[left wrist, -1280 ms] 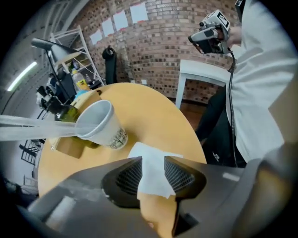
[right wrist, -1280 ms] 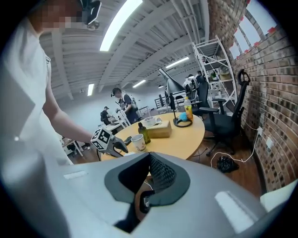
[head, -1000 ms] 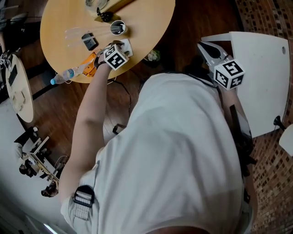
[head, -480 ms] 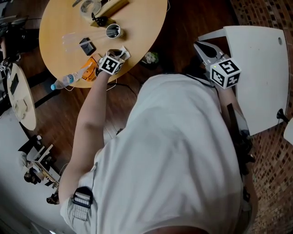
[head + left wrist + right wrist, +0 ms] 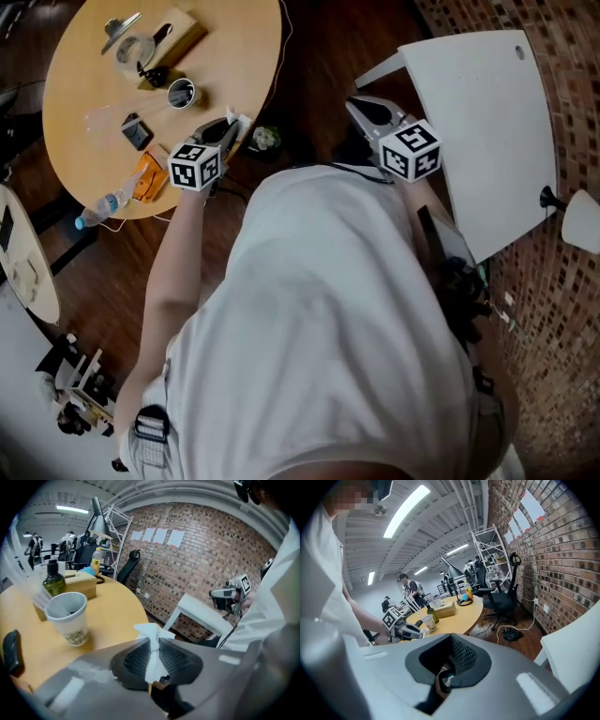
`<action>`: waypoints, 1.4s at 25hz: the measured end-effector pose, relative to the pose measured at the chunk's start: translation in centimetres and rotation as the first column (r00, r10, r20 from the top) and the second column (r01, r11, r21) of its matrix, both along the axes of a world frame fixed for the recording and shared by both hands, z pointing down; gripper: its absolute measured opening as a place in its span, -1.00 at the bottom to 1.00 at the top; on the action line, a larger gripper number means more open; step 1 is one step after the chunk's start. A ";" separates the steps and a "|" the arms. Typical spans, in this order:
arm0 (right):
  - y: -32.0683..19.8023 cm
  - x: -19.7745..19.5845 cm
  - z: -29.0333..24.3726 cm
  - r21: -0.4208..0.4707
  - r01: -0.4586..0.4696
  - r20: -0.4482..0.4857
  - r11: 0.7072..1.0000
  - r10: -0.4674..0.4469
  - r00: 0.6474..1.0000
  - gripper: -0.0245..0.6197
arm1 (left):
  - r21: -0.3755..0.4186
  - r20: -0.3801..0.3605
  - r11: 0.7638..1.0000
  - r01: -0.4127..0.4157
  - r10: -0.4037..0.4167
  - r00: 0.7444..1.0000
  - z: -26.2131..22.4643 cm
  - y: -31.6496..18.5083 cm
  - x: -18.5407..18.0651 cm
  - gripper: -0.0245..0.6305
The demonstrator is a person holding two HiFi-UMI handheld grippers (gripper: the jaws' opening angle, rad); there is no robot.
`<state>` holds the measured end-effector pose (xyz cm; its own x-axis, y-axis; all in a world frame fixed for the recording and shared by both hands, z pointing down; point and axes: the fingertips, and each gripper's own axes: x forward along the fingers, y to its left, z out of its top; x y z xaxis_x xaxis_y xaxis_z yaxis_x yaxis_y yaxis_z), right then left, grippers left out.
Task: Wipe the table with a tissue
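As the left gripper (image 5: 153, 645) hung over the near edge of the round worktop (image 5: 110, 606), its fingers (image 5: 137, 659) had just been closing and pinched the tissue (image 5: 151, 631) between their ribbed pads, clear of every surface. We saw the right gripper (image 5: 451, 641) held up near the white table (image 5: 487, 112), well apart from the left, its fingers (image 5: 463, 656) together with nothing between them. The tissue was squeezed into a narrow strip whose long axis ran along the seam where the fingers met. One crumpled tuft pointed out past the fingertips, away from the hand, and the other end trailed back into the hollow behind the pads. We judged the step in hand to be carrying the tissue to the surface to be wiped, though which of the two we could not tell. To do it well, we thought the grip should be firm, since so thin a strip could slip or tear, and the gripper should tip down enough for the tuft, not the hard fingertips, to meet the surface. Light, overlapping strokes would suit, kept clear of the paper cup (image 5: 68, 617) standing on the round worktop.
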<state>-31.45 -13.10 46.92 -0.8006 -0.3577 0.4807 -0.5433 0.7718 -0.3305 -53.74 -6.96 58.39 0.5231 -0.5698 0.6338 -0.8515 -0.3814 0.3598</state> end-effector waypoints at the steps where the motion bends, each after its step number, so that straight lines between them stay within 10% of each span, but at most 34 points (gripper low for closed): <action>1: 0.2 0.3 0.1 -0.007 -0.018 0.003 1.000 0.018 1.000 -0.90 | 0.012 -0.020 0.999 -0.029 0.029 0.999 -0.6 -0.2 1.3 -0.73; 14: 1.3 8.5 0.1 -0.013 -0.295 0.033 0.955 0.296 0.955 -0.90 | 0.117 -0.164 0.973 -0.199 0.217 0.962 -4.6 -4.2 14.2 -0.74; 27: 2.2 20.3 1.3 -0.042 -0.514 0.082 0.857 0.515 0.853 -0.90 | 0.161 -0.115 0.898 -0.410 0.429 0.896 -5.8 -7.4 28.2 -0.74; 35: -1.0 26.6 0.2 0.034 -0.511 0.040 0.859 0.510 0.859 -0.90 | 0.179 -0.095 0.852 -0.492 0.513 0.853 -7.0 -11.0 36.4 -0.74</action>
